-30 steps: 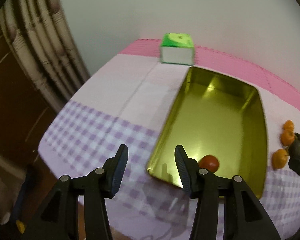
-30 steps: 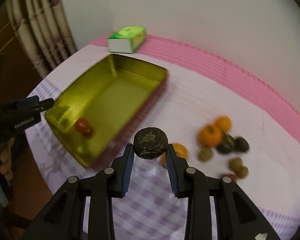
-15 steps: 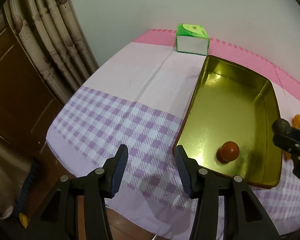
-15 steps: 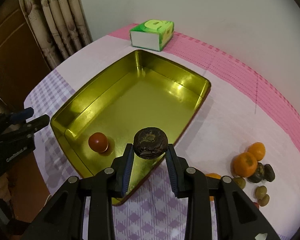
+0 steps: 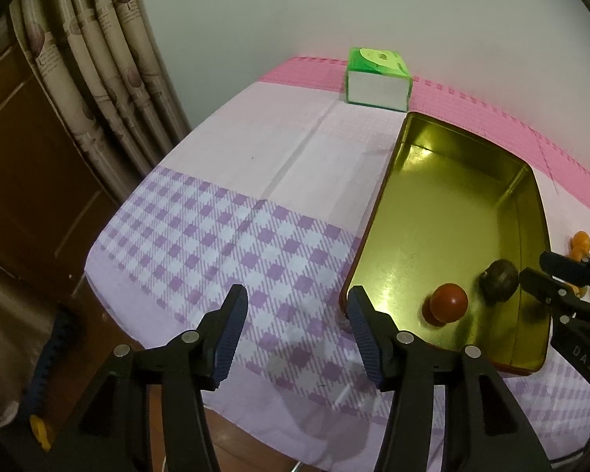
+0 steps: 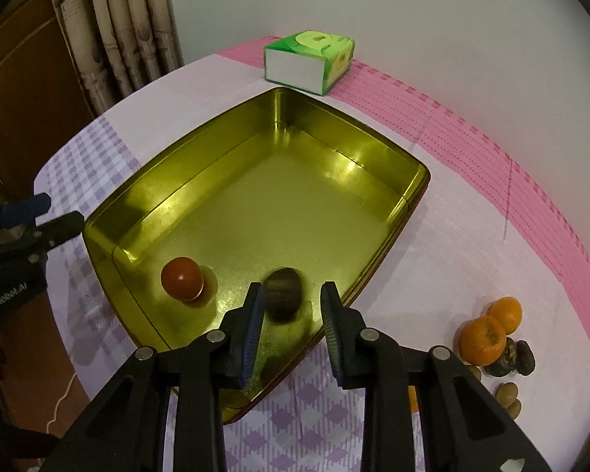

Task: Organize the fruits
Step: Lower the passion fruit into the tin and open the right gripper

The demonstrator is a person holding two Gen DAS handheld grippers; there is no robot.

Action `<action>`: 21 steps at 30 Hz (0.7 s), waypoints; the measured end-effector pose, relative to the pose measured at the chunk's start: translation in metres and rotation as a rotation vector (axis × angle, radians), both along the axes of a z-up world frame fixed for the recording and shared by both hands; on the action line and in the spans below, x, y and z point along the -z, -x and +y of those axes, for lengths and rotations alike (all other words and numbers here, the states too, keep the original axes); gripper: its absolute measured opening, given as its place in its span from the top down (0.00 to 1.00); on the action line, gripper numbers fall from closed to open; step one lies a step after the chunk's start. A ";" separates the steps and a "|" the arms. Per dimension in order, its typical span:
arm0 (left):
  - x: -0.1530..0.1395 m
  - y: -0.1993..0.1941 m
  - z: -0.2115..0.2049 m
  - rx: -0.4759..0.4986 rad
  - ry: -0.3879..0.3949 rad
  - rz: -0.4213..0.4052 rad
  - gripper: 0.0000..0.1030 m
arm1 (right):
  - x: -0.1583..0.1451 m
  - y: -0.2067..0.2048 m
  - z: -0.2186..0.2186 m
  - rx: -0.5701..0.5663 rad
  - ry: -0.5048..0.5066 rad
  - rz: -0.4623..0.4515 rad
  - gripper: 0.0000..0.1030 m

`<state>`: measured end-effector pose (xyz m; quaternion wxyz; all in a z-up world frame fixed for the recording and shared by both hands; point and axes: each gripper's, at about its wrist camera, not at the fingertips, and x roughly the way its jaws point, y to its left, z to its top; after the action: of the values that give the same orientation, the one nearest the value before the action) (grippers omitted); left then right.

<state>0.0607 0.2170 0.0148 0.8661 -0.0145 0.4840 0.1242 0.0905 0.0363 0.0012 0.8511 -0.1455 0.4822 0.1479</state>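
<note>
A gold metal tray point(image 6: 373, 128) point(image 5: 373, 212) sits on the checked tablecloth. Inside it lie a red round fruit point(image 6: 183, 278) point(image 5: 448, 302) and a dark brown wrinkled fruit point(image 6: 281, 299) point(image 5: 499, 285), blurred, near the tray's near corner. My right gripper point(image 6: 291, 287) hovers just above that dark fruit. Its jaws are closing and the pads touch nothing, so the fruit is free. My left gripper point(image 5: 295, 299) hangs over the cloth left of the tray, jaws opening, nothing between them. Each gripper shows in the other's view: the right gripper point(image 5: 539, 271) and the left gripper point(image 6: 59, 216).
Two oranges point(image 6: 483, 338) and several small dark and greenish fruits point(image 6: 511, 358) are heaped on the cloth right of the tray. A green tissue box point(image 6: 308, 63) point(image 5: 377, 82) stands behind the tray by the wall. Curtains point(image 5: 98, 90) and a wooden door lie left of the table edge.
The dark fruit has left my right gripper's pads and now lies in the tray beside the red fruit. The right gripper has come further over the tray's near corner.
</note>
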 end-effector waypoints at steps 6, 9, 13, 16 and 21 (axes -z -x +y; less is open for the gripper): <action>0.000 0.000 0.001 0.003 0.001 -0.002 0.47 | 0.001 -0.001 0.000 0.000 0.007 -0.006 0.75; 0.000 -0.001 0.001 0.005 0.005 -0.003 0.47 | 0.001 0.000 0.001 0.000 -0.003 -0.001 0.74; 0.001 -0.002 -0.001 0.010 0.011 -0.008 0.47 | -0.006 0.008 -0.002 0.002 -0.031 -0.015 0.72; 0.000 -0.002 -0.005 0.019 0.010 -0.017 0.47 | -0.014 0.017 -0.009 0.012 -0.050 -0.035 0.72; -0.001 -0.002 -0.009 0.032 0.006 -0.019 0.47 | -0.024 0.034 -0.038 0.058 -0.068 -0.051 0.72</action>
<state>0.0624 0.2078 0.0158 0.8725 -0.0107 0.4763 0.1090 0.0569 -0.0014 0.0248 0.8714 -0.1061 0.4592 0.1360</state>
